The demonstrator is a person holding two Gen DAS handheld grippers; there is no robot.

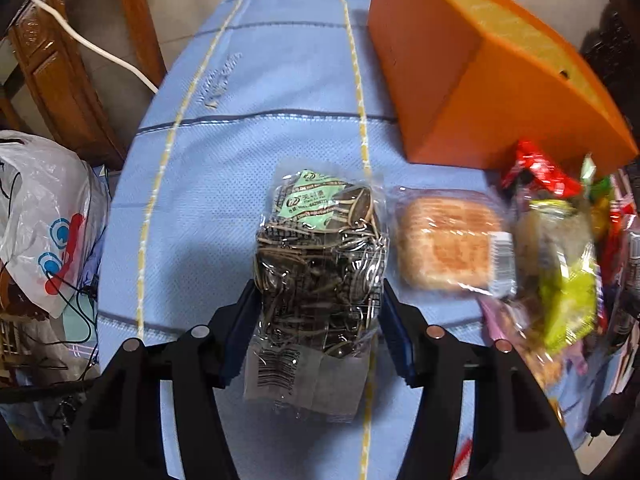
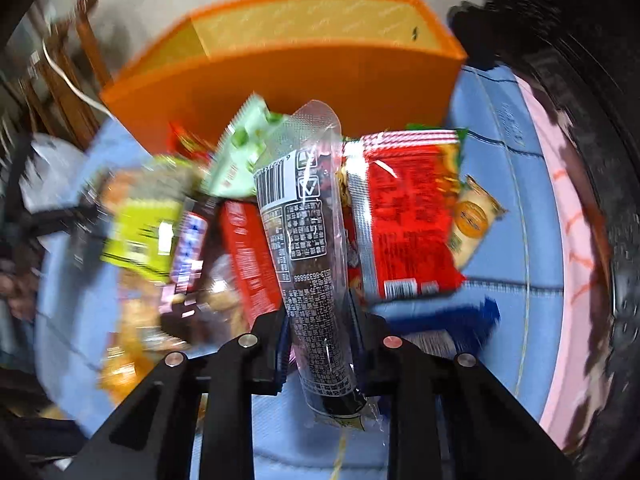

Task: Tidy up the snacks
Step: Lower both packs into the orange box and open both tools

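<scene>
Gripping a clear bag of sunflower seeds (image 1: 320,264) between the blue pads of my left claw (image 1: 318,320), I hold it over the blue tablecloth (image 1: 248,152); both pads press into its sides, and a green sachet shows through the plastic at the top end, with a barcode label at the near end. My right claw (image 2: 322,340) is clamped on a long, narrow clear packet with a dark stick inside (image 2: 312,248), its printed back and barcode facing me, its sealed top pointing toward the orange box (image 2: 304,76).

That orange box stands open at the far side of the table. From my right camera I see only its pale yellow inner wall; I cannot tell whether anything lies in it. Its nearer outer wall is plain orange.

Loose snacks are heaped on the cloth in front of the box: a red packet (image 2: 408,216), a green-and-white pouch (image 2: 244,152), a yellow-green pack (image 2: 144,232) and a small round-labelled packet (image 2: 474,220), much of it blurred. Just beside my seed bag lies a wrapped square pastry (image 1: 448,248). A white plastic bag (image 1: 44,216) sits off the table's left edge.
</scene>
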